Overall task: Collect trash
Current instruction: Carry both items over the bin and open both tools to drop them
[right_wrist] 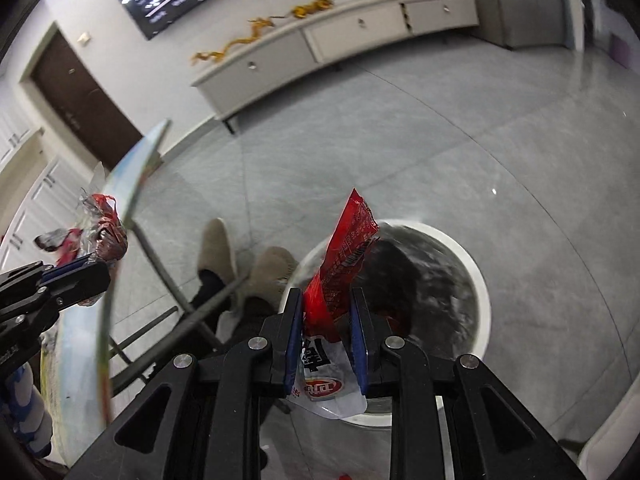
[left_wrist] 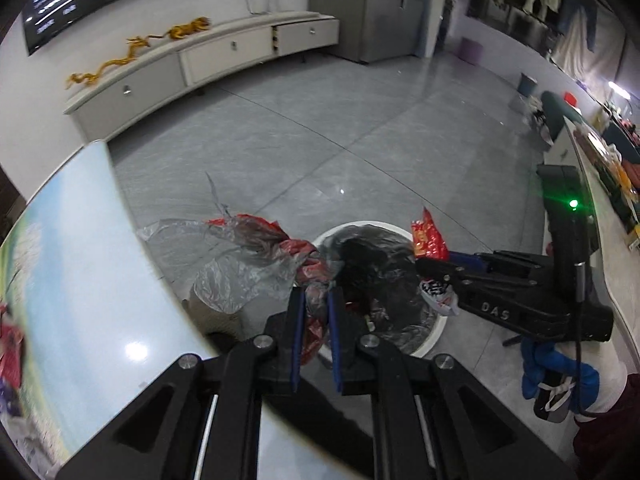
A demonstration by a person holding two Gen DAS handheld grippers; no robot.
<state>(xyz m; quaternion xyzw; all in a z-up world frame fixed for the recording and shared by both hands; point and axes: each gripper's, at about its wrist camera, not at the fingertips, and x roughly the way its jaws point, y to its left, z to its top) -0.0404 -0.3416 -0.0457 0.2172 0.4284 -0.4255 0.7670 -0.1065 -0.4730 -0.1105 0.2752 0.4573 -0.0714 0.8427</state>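
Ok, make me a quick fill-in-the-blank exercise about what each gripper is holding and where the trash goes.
1. The right gripper holds a ____ snack wrapper.
2. The left gripper holds a crumpled clear ____ bag.
3. The white bin is lined with a ____ bag.
4. The bin stands on the grey ____.

Missing words: red; plastic; black; floor

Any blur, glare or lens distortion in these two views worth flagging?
Left wrist view: strong fisheye bending, glare spots on the table and floor, left edge blurred. Right wrist view: bin liner and table edge smeared by motion, red wrapper sharp.
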